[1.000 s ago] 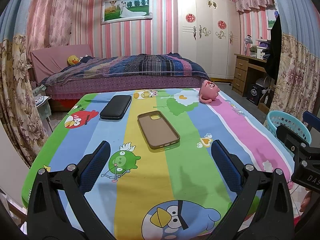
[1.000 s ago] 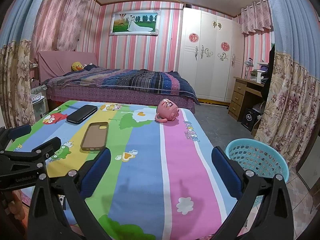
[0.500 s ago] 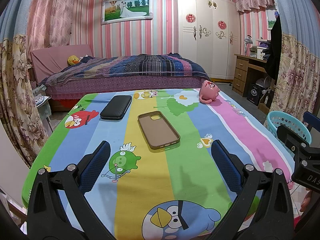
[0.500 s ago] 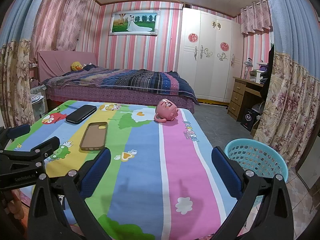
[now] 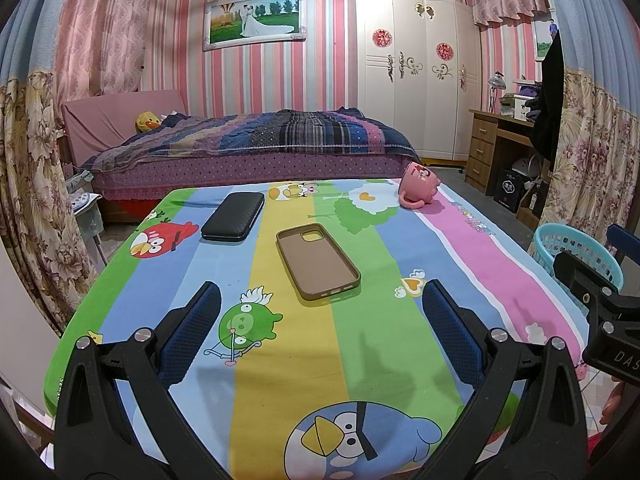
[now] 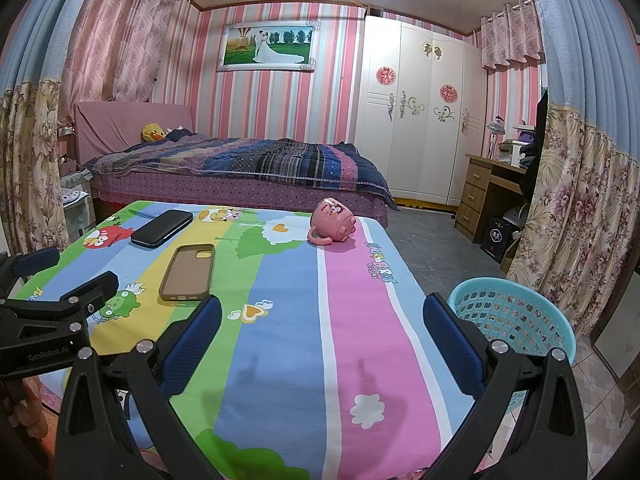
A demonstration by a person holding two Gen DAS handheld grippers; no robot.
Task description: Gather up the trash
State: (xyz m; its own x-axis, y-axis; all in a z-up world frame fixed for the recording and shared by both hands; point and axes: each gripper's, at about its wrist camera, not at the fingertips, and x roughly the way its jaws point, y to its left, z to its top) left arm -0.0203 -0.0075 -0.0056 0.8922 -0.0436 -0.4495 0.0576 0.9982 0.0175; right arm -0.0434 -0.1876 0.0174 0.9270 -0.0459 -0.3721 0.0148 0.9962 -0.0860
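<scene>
Plastic, turquoise: lattice basket (image 6: 516, 316) on the floor at the table's right edge, rim below the tabletop; inside not legible, contents cannot be told.

Cotton, striped cartoon print: tablecloth (image 5: 360, 344) over the whole table.

Items on cloth:
- Brown phone case (image 5: 318, 262), hollow side up, on the yellow stripe near centre.
- Black wallet-style case (image 5: 233, 216), flat, far left, well apart from the phone case.
- Pink mug (image 6: 334, 222), tipped on its side at the far edge, handle toward the camera.

Grippers:
- Left gripper (image 5: 320, 328): fingers wide apart, nothing between them, hovering over the near edge; phone case lies just ahead of the gap, slightly left of its midline.
- Right gripper (image 6: 322, 340): fingers wide apart, nothing held, over the blue and pink stripes; mug far ahead on its midline, basket beside its right finger.

Judgement: no obvious litter shows; which item counts as trash is unsettled, and the scene fits either a pickup pending or collection already made.

Handling note: a flat case wants a low approach, one finger slid under an edge; a mug is best pinched across its wall.
</scene>
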